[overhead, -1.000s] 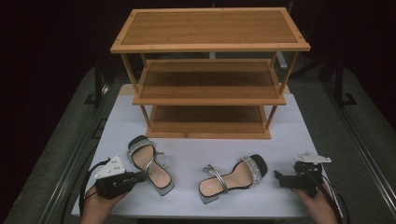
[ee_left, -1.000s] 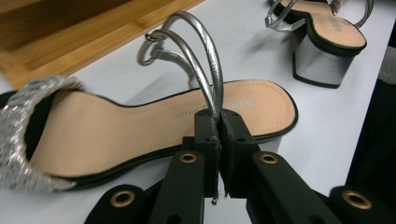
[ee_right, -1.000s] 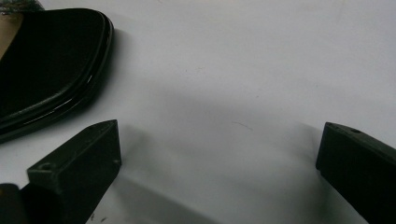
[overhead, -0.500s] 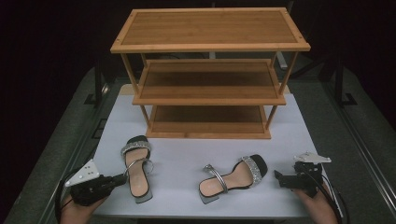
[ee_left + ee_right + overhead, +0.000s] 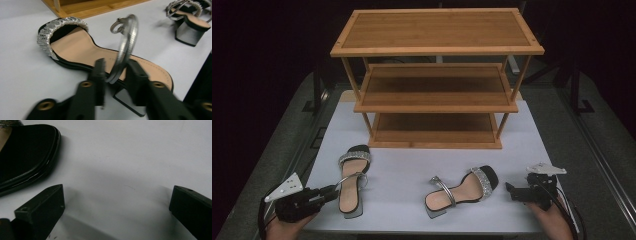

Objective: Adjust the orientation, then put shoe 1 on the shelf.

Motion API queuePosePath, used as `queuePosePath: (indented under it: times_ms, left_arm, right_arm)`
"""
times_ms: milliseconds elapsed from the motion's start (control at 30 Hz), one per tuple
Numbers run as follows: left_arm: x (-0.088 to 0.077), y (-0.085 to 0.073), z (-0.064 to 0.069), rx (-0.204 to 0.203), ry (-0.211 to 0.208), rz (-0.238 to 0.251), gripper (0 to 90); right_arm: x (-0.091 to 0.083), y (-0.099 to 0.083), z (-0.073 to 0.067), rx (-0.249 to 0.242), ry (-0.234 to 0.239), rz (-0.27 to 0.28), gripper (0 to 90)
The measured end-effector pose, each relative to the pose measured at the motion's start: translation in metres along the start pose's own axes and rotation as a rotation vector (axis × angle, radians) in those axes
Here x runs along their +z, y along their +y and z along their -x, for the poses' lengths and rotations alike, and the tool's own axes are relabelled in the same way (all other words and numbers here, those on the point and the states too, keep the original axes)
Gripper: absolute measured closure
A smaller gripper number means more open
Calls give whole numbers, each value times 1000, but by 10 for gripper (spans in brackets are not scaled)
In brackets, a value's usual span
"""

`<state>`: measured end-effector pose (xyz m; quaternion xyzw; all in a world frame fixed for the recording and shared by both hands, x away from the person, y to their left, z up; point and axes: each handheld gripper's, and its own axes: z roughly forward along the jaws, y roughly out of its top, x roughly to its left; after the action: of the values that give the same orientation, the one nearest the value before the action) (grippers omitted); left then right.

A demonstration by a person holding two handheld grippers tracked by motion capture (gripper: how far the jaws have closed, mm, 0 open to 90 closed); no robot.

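— Where the worktop (image 5: 412, 172) ends nearest the person, what is the left gripper (image 5: 331, 191) doing?

— It lies low at the near left corner, pointing right at the heel end of the left sandal (image 5: 352, 181). In the left gripper view its jaws have just been opening: the silver ankle strap (image 5: 126, 46) stands between them, with a gap to the right jaw, while the strap's foot sits close against the left one. I cannot tell whether it touches there. Nothing is pinched.

— And the right gripper (image 5: 511, 190)?

— At the near right corner, held in the person's hand (image 5: 552, 220), jaws spread wide with only bare white surface between them. The black toe of the right sandal (image 5: 461, 190) lies just beside it, apart.

— How do the sandals lie?

— The left one points away, its glittery toe band (image 5: 354, 158) at the far end and its block heel at the near edge. The right one lies across, toe to the right, heel to the left. They are well apart.

— Farther back?

— A wooden shoe rack (image 5: 437, 75) with three shelves stands at the far side.
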<state>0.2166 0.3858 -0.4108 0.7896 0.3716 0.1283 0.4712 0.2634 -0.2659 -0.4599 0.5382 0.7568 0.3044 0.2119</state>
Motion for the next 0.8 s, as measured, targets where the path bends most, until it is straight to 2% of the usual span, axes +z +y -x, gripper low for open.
queuePosePath:
  times_ms: [33,67,100,233,433,567,800]
  left_arm:
    - [0,0,0,0,0,0,618]
    - [0,-1,0,-6,-2,4,618]
    - [0,-2,0,-14,-9,4,496]
    - [0,-4,4,-14,-16,15,310]
    - [3,-10,12,-5,-34,-9,140]
    - [7,-14,16,-3,-39,-25,131]
    - [19,-18,18,5,-71,-56,130]
  right_arm:
    - [0,0,0,0,0,0,0]
    - [0,0,0,0,0,-1,0]
    - [0,0,0,0,0,0,0]
    - [0,0,0,-1,0,2,0]
    - [0,0,0,-1,0,2,0]
    - [0,0,0,0,0,1,0]
    - [0,0,0,0,0,1,0]
